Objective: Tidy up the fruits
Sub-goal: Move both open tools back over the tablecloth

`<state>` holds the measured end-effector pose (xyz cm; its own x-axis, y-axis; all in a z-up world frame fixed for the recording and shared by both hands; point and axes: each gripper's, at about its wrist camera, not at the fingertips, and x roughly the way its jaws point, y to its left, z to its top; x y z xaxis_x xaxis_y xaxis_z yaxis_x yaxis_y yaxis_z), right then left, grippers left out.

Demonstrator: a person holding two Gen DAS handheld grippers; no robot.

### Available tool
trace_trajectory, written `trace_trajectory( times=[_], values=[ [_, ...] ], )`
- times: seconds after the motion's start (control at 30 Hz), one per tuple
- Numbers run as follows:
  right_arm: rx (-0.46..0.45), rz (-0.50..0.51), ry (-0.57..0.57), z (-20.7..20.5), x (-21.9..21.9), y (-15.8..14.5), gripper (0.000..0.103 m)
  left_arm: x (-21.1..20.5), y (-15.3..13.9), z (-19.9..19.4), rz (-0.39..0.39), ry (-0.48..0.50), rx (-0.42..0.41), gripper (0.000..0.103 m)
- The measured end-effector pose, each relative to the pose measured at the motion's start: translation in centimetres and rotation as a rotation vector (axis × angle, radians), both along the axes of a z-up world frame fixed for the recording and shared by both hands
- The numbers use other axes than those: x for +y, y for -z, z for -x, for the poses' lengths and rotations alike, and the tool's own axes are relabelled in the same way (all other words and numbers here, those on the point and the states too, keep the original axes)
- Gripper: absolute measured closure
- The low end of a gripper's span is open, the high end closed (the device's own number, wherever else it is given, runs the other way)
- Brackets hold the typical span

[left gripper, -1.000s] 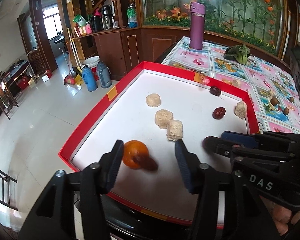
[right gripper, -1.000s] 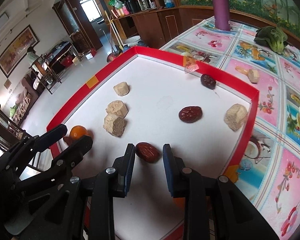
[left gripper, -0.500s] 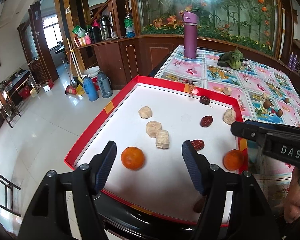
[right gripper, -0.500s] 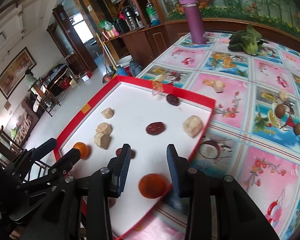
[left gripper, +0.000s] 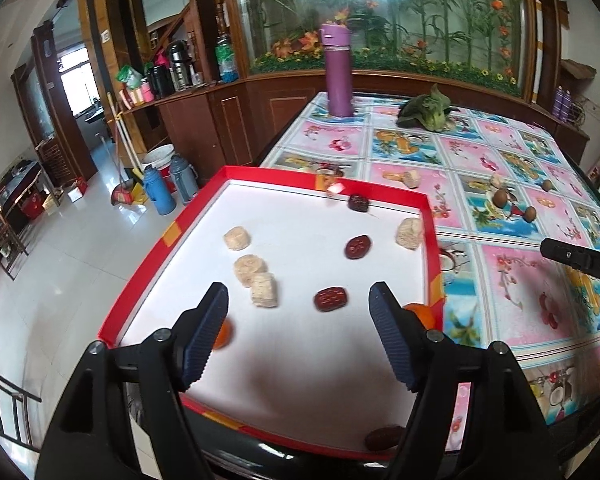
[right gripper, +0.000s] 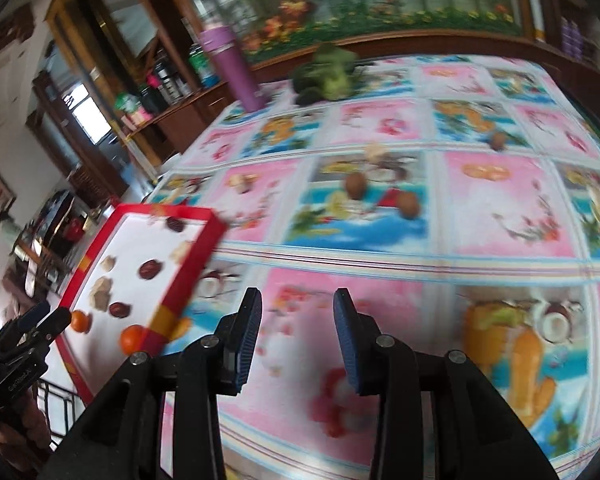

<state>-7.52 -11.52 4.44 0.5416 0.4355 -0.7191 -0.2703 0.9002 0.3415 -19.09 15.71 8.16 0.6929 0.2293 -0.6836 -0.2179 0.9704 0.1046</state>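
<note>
A white tray with a red rim [left gripper: 148, 268] holds two oranges [left gripper: 225, 334] [left gripper: 422, 314], several dark red dates [left gripper: 331, 299] and beige chunks [left gripper: 250, 268]. My left gripper [left gripper: 298, 320] hangs open above the tray's near part, holding nothing. One orange peeks out behind each of its fingers. My right gripper [right gripper: 298, 334] is open and empty over the patterned tablecloth, to the right of the tray [right gripper: 180, 296]; that view is blurred. Brown round fruits [right gripper: 355, 185] [right gripper: 408, 205] lie on the cloth beyond it. The right gripper's tip [left gripper: 580, 258] shows at the left wrist view's right edge.
A purple flask [left gripper: 339, 76] and a green leafy vegetable [left gripper: 424, 112] stand at the table's far end. Loose beige pieces [left gripper: 411, 179] and small brown fruits [left gripper: 500, 198] lie on the cloth right of the tray. The tray's left side overhangs the floor.
Both grippers have pulled back from the tray. The left one lifted away from the orange it straddled. The right one left the date on the tray and swung right over the tablecloth.
</note>
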Motion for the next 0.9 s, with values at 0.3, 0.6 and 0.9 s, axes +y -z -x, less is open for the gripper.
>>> trace_trajectory(
  times=[0.3,0.6,0.9],
  values=[
    [0.032,-0.007,0.121,-2.6,-5.1,0.6,0.066,-4.4,-0.8,-2.9,0.0,0.136,0.016,0.029],
    [-0.003,0.077,0.113,-7.7,-3.7,0.9,0.066,-8.7,-1.2,-10.7,0.046,0.268,0.047,0.029],
    [0.02,0.123,0.061,-9.5,-2.6,2.7,0.078,-11.3,0.0,-14.8,0.063,0.293,0.074,0.029]
  ],
)
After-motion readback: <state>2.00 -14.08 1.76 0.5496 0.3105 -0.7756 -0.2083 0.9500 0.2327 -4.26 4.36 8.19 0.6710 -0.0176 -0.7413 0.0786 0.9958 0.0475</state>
